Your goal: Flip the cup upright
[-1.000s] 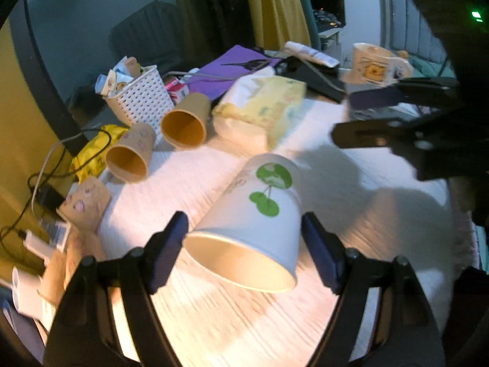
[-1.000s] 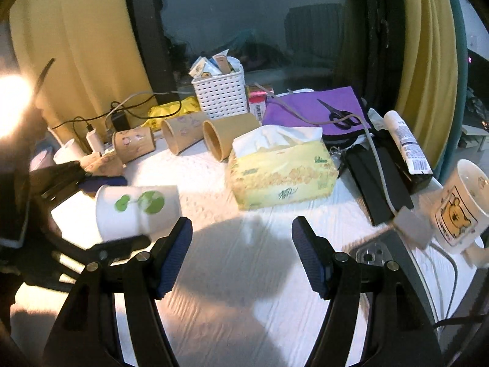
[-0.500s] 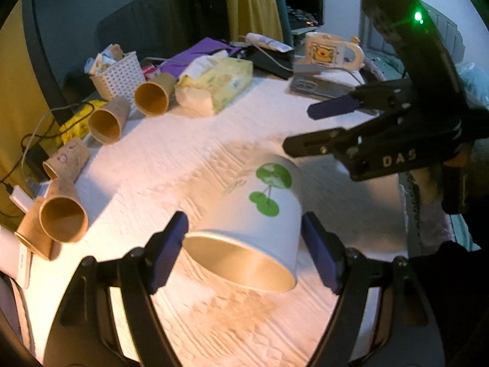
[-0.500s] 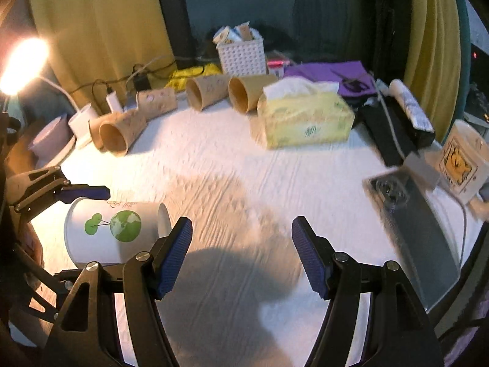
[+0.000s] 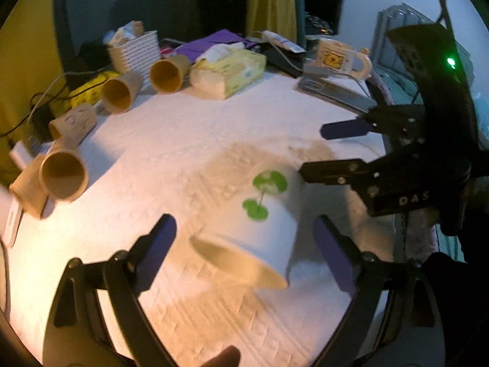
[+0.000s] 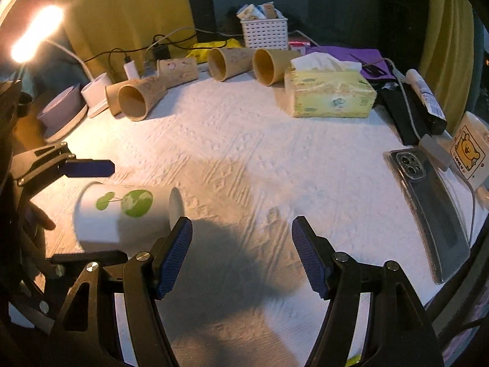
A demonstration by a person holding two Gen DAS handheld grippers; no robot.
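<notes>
A white paper cup (image 5: 259, 229) with a green leaf print lies on its side on the white textured cloth (image 5: 171, 140), its mouth toward the left wrist camera. My left gripper (image 5: 244, 253) is open; its fingers stand apart on either side of the cup without touching it. In the right wrist view the cup (image 6: 122, 217) lies at the left with the left gripper's fingers around it. My right gripper (image 6: 241, 253) is open and empty, just right of the cup, and it shows in the left wrist view (image 5: 336, 150) beyond the cup.
Several brown paper cups (image 6: 137, 98) lie on their sides along the far edge. A tissue box (image 6: 330, 94), a white basket (image 6: 264, 32), a phone (image 6: 428, 211), a bear mug (image 6: 467, 150) and a lit lamp (image 6: 33, 33) ring the cloth.
My left gripper has opened and let go of the white cup, which now lies on the cloth. Both grippers have come down closer to the table.
</notes>
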